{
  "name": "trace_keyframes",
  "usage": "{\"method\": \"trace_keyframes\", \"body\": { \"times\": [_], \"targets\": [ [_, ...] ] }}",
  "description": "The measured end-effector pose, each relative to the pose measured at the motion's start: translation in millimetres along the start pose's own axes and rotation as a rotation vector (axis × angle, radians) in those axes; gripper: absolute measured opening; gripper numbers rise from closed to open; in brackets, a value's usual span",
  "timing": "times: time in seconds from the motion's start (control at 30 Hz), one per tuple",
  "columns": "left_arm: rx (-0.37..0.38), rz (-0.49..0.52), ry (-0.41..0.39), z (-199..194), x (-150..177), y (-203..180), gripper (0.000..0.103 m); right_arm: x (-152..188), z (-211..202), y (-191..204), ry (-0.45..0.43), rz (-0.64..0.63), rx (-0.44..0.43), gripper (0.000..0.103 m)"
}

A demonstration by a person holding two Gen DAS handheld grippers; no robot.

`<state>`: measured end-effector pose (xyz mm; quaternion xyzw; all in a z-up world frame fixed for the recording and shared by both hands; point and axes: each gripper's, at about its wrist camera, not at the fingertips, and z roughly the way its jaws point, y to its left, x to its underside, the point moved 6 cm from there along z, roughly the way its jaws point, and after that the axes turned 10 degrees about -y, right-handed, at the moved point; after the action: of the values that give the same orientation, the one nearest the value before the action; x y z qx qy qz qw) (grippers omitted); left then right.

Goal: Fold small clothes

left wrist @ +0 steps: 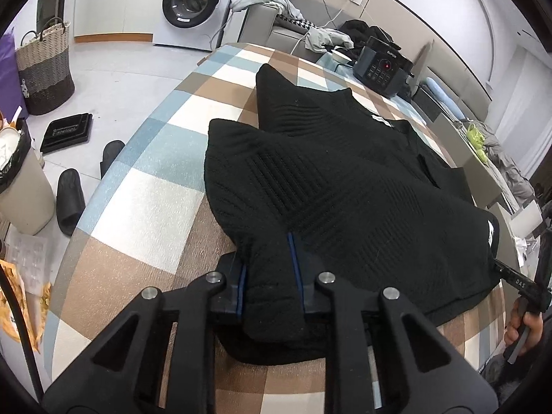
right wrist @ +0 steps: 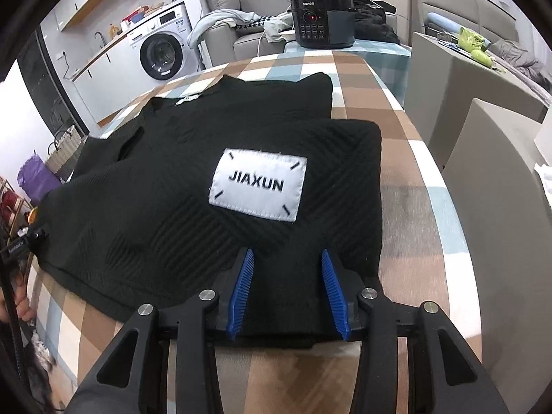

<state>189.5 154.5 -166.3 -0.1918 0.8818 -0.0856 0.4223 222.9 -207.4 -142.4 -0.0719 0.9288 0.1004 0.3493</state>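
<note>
A black knitted sweater [left wrist: 345,179] lies spread on the checked tablecloth [left wrist: 162,179], both sleeves folded in over the body. In the right wrist view the sweater [right wrist: 172,207] shows a white JIAXUN patch [right wrist: 258,185]. My left gripper [left wrist: 268,269] has its jaws partly apart with a bunch of the sweater's near edge between the blue pads. My right gripper [right wrist: 287,276] also has the sweater's near edge between its blue pads [right wrist: 241,289], jaws partly apart. The right gripper's tip shows at the far right of the left wrist view [left wrist: 517,283].
A black SUPOR cooker [right wrist: 322,22] stands at the table's far end. A washing machine [left wrist: 193,3], a woven basket [left wrist: 45,65], slippers [left wrist: 70,200] and a bin [left wrist: 20,186] are on the floor to the left. Beige chairs [right wrist: 493,186] stand to the right.
</note>
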Motion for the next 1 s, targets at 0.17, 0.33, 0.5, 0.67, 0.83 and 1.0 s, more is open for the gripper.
{"method": "trace_keyframes", "body": {
  "times": [0.17, 0.33, 0.5, 0.67, 0.83, 1.0],
  "targets": [
    [-0.001, 0.026, 0.005, -8, 6, 1, 0.017, 13, -11, 5, 0.009, 0.011, -0.032, 0.042],
    [-0.005, 0.039, 0.016, -18, 9, 4, 0.017, 21, -17, 10, 0.032, 0.006, -0.054, 0.042],
    [-0.031, 0.064, 0.014, -30, 12, 10, 0.017, 33, -26, 17, 0.065, -0.034, -0.057, 0.042],
    [-0.039, 0.038, -0.03, -45, 8, 16, 0.024, 26, -34, -1, 0.023, 0.073, -0.081, 0.043],
    [-0.047, -0.001, -0.083, -73, 3, 23, 0.045, 16, -46, -30, -0.036, 0.212, -0.095, 0.043],
    [-0.036, -0.063, -0.082, -101, 15, 38, 0.051, 19, -50, -46, -0.053, 0.292, -0.103, 0.044]
  ]
}}
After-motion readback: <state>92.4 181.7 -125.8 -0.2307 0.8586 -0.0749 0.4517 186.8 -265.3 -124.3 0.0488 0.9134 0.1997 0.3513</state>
